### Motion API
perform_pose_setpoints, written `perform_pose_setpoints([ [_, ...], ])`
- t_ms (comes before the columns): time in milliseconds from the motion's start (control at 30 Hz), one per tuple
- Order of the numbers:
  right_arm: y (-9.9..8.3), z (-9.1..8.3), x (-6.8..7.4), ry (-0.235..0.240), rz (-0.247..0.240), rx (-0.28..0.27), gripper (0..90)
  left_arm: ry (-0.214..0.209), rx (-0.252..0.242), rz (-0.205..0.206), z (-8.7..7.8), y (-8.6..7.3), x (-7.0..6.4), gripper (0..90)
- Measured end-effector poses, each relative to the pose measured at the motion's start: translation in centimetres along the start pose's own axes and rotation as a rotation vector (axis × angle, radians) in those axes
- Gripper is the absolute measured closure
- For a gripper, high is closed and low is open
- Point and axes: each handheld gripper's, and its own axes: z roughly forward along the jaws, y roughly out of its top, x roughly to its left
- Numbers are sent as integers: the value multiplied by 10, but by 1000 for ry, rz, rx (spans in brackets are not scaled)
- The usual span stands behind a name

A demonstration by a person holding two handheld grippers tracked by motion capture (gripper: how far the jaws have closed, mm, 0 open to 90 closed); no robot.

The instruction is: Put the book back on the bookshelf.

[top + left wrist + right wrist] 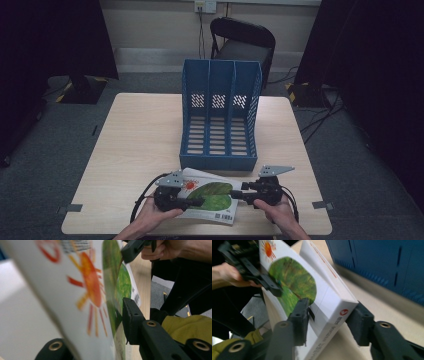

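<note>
Slippage is your risk: the left gripper (192, 202) and right gripper (239, 195) clamp opposite edges of the book (210, 200), seemingly shallowly; uneven lifting could twist it free.

No text can be read with certainty. A barcode (224, 217) is printed on the white cover of the book (212, 200) lying on the bench, near its front corner, but its digits are too small to be made out. A round red-and-white logo (344, 312) is seen on the book's spine, with a line of dark characters (329, 332) below it, too blurred to be read.
</note>
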Motion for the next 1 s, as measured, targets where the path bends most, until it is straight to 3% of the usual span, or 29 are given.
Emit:
perform_pose_setpoints([
  [67, 6, -8, 5, 22, -30, -45, 625, 27, 27, 18, 2, -1, 0, 812],
  [167, 9, -10, 10, 37, -58, -57, 645, 33, 37, 15, 4, -1, 0, 801],
  [200, 10, -10, 15, 25, -95, -43, 645, 39, 42, 9, 5, -2, 0, 795],
  [267, 10, -11, 17, 34, -116, -33, 637, 39, 45, 23, 5, -2, 0, 790],
  [433, 9, -2, 17, 33, -116, -6, 635, 35, 43, 19, 5, -2, 2, 788],
  [500, 8, 5, 19, 26, -147, 35, 654, 31, 46, 9, 4, -2, 2, 784],
  [567, 8, 3, 19, 56, -163, 40, 692, 41, 30, -16, 0, 0, 4, 709],
  [633, 7, 3, 20, 58, -167, 36, 700, 50, 22, -28, -3, 0, 5, 654],
  [667, 8, 2, 22, 58, -188, 39, 717, 84, 0, -43, -11, 0, 8, 641],
  [700, 8, 2, 22, 58, -188, 39, 717, 84, 0, -43, -11, 0, 8, 631],
  [733, 9, -1, 21, 57, -198, 36, 738, 130, -36, -73, -23, -2, 13, 614],
  [767, 9, -1, 21, 57, -198, 36, 738, 130, -36, -73, -23, -2, 13, 602],
  [800, 9, -2, 21, 58, -202, 35, 741, 156, -59, -91, -32, -3, 17, 601],
  [900, 11, -2, 23, 49, -221, 42, 743, 169, -73, -93, -38, -3, 18, 565],
  [1000, 12, -4, 24, 35, -232, 44, 745, 185, -101, -102, -43, -2, 18, 461],
])
